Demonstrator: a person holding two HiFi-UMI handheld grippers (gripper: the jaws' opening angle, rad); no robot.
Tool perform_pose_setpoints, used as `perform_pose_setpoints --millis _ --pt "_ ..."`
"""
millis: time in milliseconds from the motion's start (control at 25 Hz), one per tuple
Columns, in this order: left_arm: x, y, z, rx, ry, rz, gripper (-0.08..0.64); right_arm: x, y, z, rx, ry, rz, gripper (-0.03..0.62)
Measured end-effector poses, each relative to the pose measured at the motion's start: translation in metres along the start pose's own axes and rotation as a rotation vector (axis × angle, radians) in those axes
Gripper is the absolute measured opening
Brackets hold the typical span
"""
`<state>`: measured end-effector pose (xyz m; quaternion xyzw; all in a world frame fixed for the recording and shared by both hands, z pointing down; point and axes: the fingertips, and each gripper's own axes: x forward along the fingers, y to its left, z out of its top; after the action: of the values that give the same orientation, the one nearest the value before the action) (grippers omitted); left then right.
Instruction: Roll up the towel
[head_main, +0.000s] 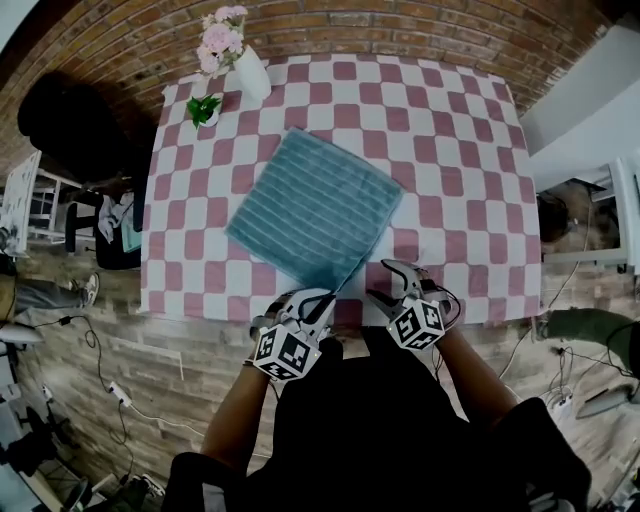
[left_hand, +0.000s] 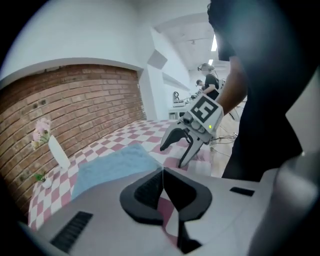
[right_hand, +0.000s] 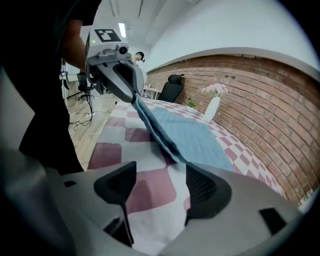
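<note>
On checkered tablecloth, ribbed teal towel, left claw pinching its corner, right claw spread.

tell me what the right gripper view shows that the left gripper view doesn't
Only the right gripper view: the left gripper shut on a corner of the towel, holding it up off the tablecloth, and a black office chair behind. Only the left gripper view: the right gripper, jaws apart and empty, near the tablecloth's edge. Both: the blue towel, the checked tablecloth, the white vase with pink flowers and the brick wall.
</note>
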<state>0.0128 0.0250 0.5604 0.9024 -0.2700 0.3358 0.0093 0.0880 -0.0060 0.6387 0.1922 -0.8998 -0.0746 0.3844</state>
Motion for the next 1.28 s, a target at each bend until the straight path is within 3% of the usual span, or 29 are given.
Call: perform_pose_setpoints --millis 280,440,600,760,1000,1280 --pt "-0.028 0.017 0.023 -0.002 -0.046 0.067 0.006 0.036 -0.052 0.02 -0.1 -0.015 -0.146 0.319" --pt "-0.04 0.014 0.022 0.004 -0.039 0.08 0.006 0.053 -0.096 0.005 -0.111 0.06 -0.213 0.319" --pt "-0.05 0.013 0.012 -0.034 -0.035 0.096 0.007 0.065 -0.125 -0.017 -0.111 0.135 -0.213 0.313" --pt "-0.061 0.012 0.004 -0.079 -0.04 0.113 0.006 0.07 -0.142 -0.023 -0.097 0.153 -0.21 0.215" --pt "-0.074 0.017 -0.004 -0.13 -0.053 0.157 0.006 0.066 -0.163 -0.037 -0.187 0.199 -0.238 0.054" --pt "-0.062 0.005 -0.021 -0.158 -0.024 0.107 0.008 0.018 -0.152 -0.056 -0.402 0.248 -0.243 0.045"
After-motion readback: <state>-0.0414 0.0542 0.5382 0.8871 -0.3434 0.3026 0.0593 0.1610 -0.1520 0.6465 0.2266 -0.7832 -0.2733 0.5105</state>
